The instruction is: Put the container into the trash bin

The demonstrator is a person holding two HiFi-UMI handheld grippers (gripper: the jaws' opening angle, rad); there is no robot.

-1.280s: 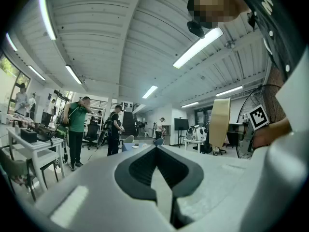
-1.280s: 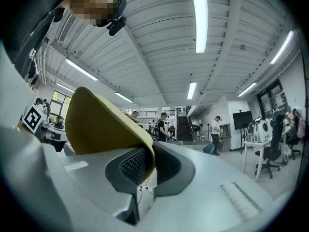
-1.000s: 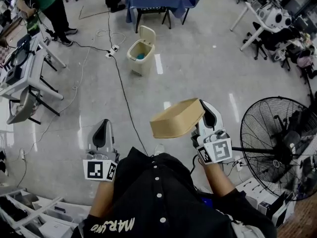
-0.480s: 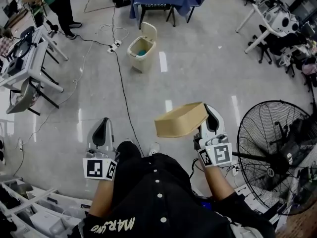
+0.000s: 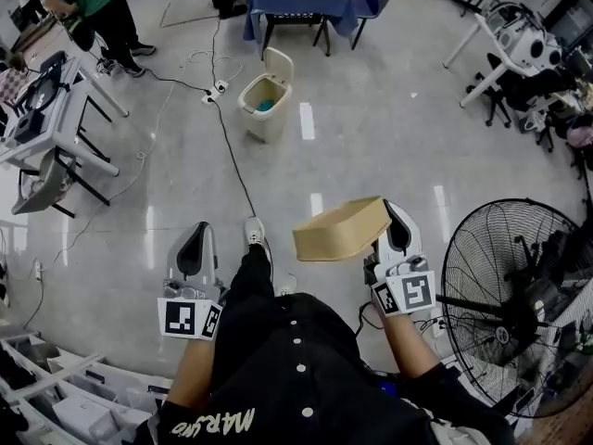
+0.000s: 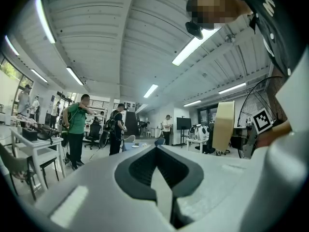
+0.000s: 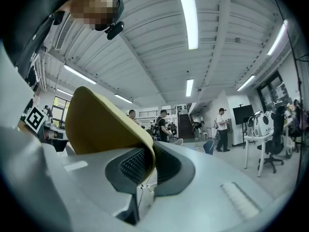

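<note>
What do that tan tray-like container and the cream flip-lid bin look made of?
Tan rectangular container: probably moulded paper pulp or thin card; matte, without shine, its thin wall curling where the right gripper pinches it. Cream flip-lid trash bin: likely plastic; smooth, evenly coloured, moulded-looking walls.

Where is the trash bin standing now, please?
In the head view the trash bin stands on the floor at upper centre-left, lid open, just before the blue table, well ahead of the container.
</note>
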